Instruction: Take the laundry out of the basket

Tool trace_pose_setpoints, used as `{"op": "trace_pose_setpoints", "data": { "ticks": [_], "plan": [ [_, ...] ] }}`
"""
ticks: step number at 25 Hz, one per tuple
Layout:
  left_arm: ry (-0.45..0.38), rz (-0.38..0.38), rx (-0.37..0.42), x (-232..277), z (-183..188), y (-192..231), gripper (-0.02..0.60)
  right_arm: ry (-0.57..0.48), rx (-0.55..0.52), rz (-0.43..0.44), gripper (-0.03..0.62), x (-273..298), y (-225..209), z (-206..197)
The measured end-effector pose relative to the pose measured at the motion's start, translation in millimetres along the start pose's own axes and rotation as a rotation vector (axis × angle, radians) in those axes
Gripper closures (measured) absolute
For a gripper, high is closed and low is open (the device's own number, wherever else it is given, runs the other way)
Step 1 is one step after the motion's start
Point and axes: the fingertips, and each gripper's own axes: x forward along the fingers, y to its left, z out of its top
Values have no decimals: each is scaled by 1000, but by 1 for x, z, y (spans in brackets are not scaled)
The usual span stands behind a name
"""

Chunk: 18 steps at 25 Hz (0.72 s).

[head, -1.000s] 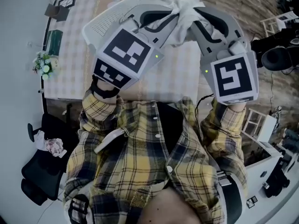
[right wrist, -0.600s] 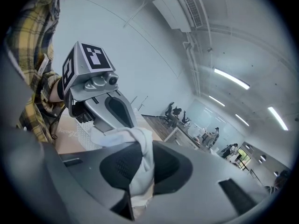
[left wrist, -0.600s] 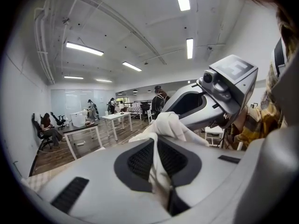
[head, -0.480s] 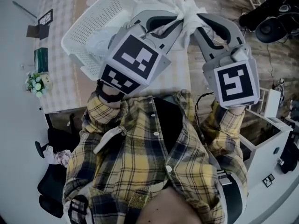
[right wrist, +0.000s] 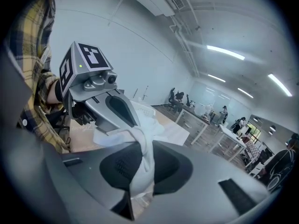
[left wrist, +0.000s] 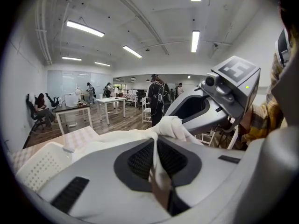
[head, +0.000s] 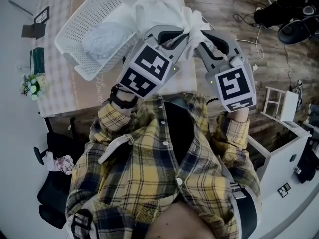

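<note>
A white cloth hangs in the air between my two grippers, above the table's near edge. My left gripper is shut on one bunched end of it, and the white fabric runs between its jaws. My right gripper is shut on the same bunch, with cloth pinched between its dark pads. The two grippers meet tip to tip. The white laundry basket lies tilted on the table at the upper left, and pale laundry still lies inside it.
A checked tablecloth covers the table. A small flower pot and a green box stand at its left edge. A black chair stands lower left, white shelving at the right. People and desks show far off in the gripper views.
Both grippers, still shut on the white cloth, have shifted in the picture as the head turned. The basket now shows more fully at the upper left, and more of the cloth hangs out.
</note>
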Motion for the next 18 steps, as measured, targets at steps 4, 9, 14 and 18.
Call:
{"op": "trace_pose_setpoints", "data": {
  "ticks": [4, 9, 14, 18],
  "plan": [
    [37, -1, -31, 13, -22, -12, 537, 30, 23, 58, 511, 4, 13, -28],
    [85, 20, -81, 27, -57, -14, 537, 66, 53, 140, 511, 23, 30, -59],
    [176, 63, -168, 41, -114, -7, 537, 119, 111, 249, 510, 58, 61, -102],
    [194, 90, -289, 49, -156, 0, 535, 159, 204, 304, 510, 86, 86, -136]
  ]
}}
